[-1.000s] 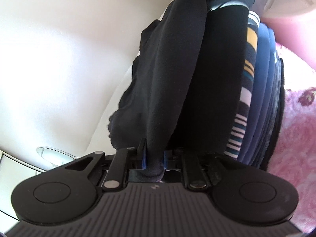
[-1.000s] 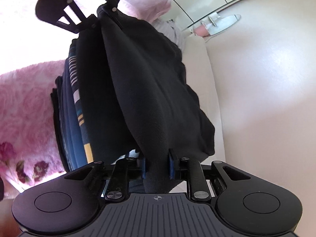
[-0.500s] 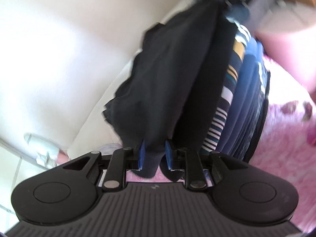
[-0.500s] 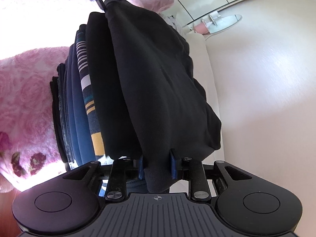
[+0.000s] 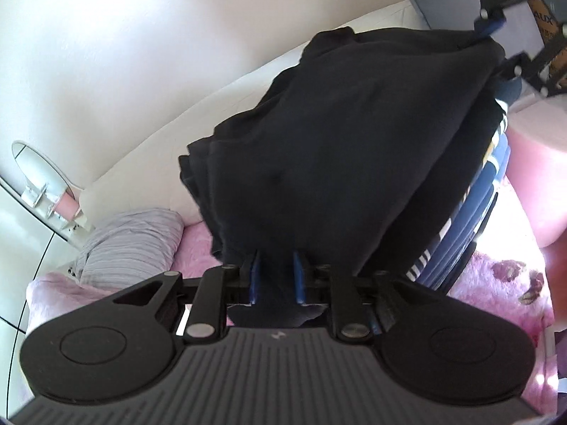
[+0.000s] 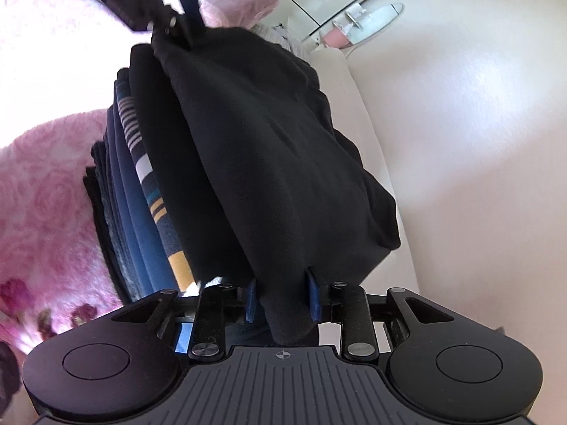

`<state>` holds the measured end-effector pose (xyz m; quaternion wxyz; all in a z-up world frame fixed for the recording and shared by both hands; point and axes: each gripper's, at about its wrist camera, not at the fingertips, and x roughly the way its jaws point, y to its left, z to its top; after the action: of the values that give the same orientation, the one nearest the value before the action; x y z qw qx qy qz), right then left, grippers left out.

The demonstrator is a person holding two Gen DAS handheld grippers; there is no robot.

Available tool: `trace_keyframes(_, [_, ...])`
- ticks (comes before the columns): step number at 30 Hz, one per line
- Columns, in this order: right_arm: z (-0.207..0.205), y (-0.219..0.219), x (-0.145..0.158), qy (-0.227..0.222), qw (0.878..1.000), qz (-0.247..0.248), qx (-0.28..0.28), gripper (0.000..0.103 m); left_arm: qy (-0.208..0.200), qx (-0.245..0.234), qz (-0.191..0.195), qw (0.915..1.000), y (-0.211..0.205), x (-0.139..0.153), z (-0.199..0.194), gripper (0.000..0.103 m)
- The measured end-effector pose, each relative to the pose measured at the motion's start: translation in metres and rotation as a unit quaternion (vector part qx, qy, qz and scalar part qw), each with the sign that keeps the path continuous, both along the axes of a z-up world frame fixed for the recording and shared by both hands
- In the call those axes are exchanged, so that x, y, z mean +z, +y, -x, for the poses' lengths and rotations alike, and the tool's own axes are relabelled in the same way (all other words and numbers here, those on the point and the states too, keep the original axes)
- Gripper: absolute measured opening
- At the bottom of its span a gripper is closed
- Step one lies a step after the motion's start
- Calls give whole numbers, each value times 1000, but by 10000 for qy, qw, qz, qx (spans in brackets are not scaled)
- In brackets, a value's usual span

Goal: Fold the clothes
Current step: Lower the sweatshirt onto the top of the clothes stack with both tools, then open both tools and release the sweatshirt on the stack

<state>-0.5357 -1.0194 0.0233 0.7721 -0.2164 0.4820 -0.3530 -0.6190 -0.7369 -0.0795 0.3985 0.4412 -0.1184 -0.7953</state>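
Where right view lacks it, striped pillow (image 5: 131, 244) beside black garment (image 5: 336, 163).

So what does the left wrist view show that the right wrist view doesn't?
Left wrist only: the striped pillow at the bed's head and a brown box behind the right gripper.

Right wrist only: the stack's full edge, with the yellow-banded garment.

Both: the black garment between both grippers, the left gripper closing on it, the right's jaws opening; the folded stack, the pink blanket and the wall shelf.
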Motion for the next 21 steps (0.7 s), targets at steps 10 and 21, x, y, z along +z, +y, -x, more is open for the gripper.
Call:
trace_keyframes(10, [16,-29,70,-2456,9541,-1429,-947,28,98,63,9,9999,8,10,-8,8])
trace_keyframes(21, [41,-64,26,-3192,9012,-2481,-1560,28,-8,136,-54,9999,24,-3,8,8])
